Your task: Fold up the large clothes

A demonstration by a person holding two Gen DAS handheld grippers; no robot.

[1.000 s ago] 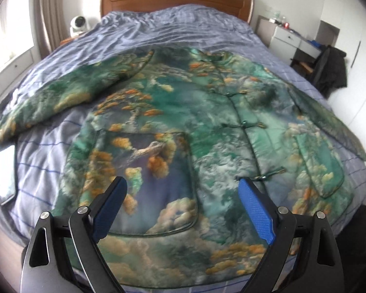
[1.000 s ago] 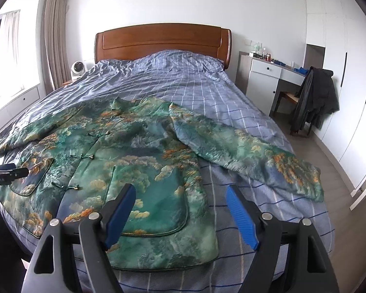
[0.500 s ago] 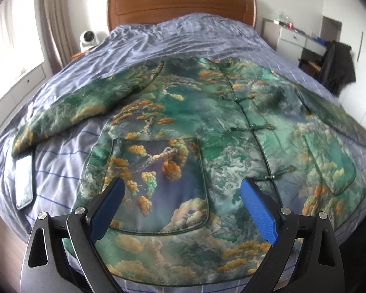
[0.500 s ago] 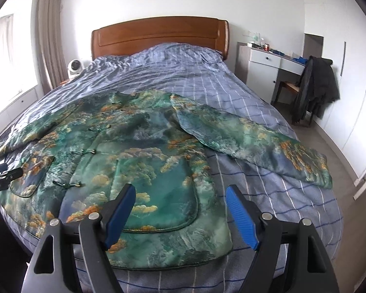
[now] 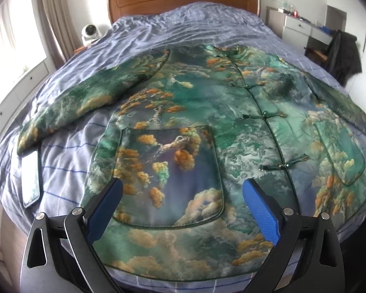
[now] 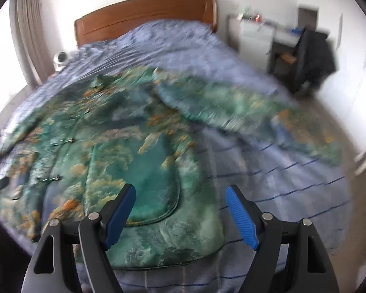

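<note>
each hand-held gripper, the left one (image 5: 181, 199) and the right one (image 6: 180, 207), has black angular arms with slotted cut-outs, round silver screws, and textured blue pads (image 5: 261, 214) on its fingers.

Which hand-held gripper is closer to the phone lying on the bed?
Left. The left hand-held gripper hovers over the jacket hem, with the phone just off to its left. The right hand-held gripper is at the jacket's opposite side, phone out of view.

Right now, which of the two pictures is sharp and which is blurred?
Left wrist view: sharp, the jacket print and knot buttons read clearly, fisheye bends the bed. Right wrist view: motion blur smears the jacket and headboard; only the right gripper stays crisp.
</note>
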